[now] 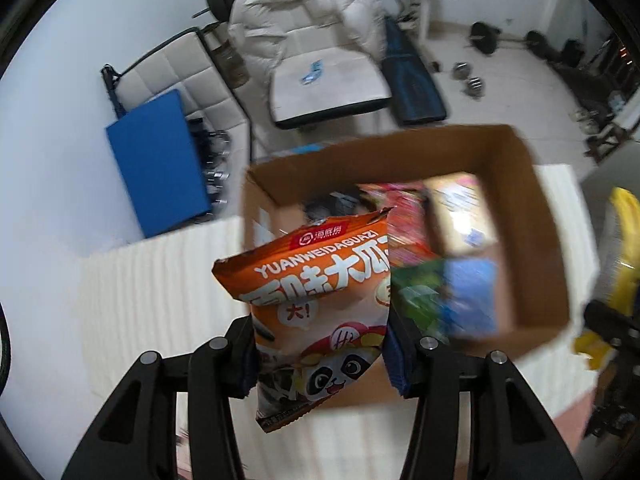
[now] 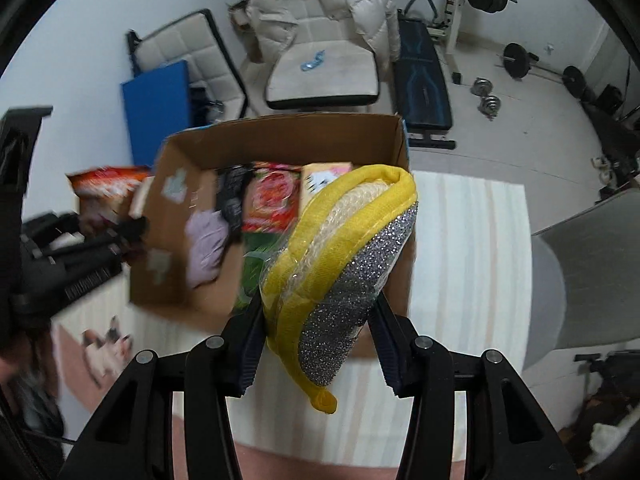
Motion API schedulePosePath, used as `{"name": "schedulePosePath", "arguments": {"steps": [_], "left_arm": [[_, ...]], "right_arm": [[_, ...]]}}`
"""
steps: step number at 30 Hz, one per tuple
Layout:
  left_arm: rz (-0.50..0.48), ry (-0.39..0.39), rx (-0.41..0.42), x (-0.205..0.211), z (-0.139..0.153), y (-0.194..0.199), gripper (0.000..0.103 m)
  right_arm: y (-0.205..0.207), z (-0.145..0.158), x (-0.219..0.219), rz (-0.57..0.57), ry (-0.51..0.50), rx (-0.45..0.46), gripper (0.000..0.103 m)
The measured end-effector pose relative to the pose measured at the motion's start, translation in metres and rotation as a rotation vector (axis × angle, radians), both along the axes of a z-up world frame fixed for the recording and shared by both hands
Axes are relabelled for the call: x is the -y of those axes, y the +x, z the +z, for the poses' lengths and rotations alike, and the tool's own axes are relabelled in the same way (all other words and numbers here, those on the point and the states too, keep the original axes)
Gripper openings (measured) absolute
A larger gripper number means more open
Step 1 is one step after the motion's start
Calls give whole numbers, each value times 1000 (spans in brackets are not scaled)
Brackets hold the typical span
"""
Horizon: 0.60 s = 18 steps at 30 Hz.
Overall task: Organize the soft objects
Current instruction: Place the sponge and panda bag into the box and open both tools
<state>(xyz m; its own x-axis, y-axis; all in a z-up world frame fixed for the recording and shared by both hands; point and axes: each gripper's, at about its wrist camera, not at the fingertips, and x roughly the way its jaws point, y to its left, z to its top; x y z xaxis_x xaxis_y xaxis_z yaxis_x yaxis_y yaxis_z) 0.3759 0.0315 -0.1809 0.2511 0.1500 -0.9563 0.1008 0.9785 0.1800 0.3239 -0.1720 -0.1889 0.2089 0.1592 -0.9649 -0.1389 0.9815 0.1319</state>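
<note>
My left gripper [image 1: 320, 354] is shut on an orange snack bag [image 1: 320, 304] with a panda print, held upright above the near left corner of an open cardboard box [image 1: 516, 184]. My right gripper [image 2: 318, 344] is shut on a yellow and silver scrubbing pad [image 2: 340, 264] in clear wrap, held over the box's near right side [image 2: 280, 132]. The box holds several packets: a red one [image 2: 272, 200], a green one [image 2: 254, 276], a lilac cloth [image 2: 206, 240]. The left gripper and snack bag [image 2: 108, 188] show at the left of the right wrist view.
The box stands on a white ribbed mat [image 2: 472, 240] on a table. Behind are a white chair with a puffy jacket [image 2: 320, 8], a blue pad [image 2: 156, 108], a weight bench [image 2: 422, 80] and barbells on the floor. A grey chair [image 2: 592, 272] stands at right.
</note>
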Motion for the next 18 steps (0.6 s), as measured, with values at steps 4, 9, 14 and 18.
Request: {"name": "schedulePosePath", "arguments": {"steps": [4,9,14,18], "left_arm": [[25,39,-92,-15,-47,31,47],[35,73,-208,-32,-94,53,47],[-15,110,-272,-24,-125,60,48],[2,99,-310,-24,-137,64,49]], "right_arm": [[50,-35,-14,-6,-72,-74,51],[67,-76,-20,-9,-159,-121,51],[74,-111,-24,1,-215,-187,52],[77,-131,-21,-17,-253,-245,58]]}}
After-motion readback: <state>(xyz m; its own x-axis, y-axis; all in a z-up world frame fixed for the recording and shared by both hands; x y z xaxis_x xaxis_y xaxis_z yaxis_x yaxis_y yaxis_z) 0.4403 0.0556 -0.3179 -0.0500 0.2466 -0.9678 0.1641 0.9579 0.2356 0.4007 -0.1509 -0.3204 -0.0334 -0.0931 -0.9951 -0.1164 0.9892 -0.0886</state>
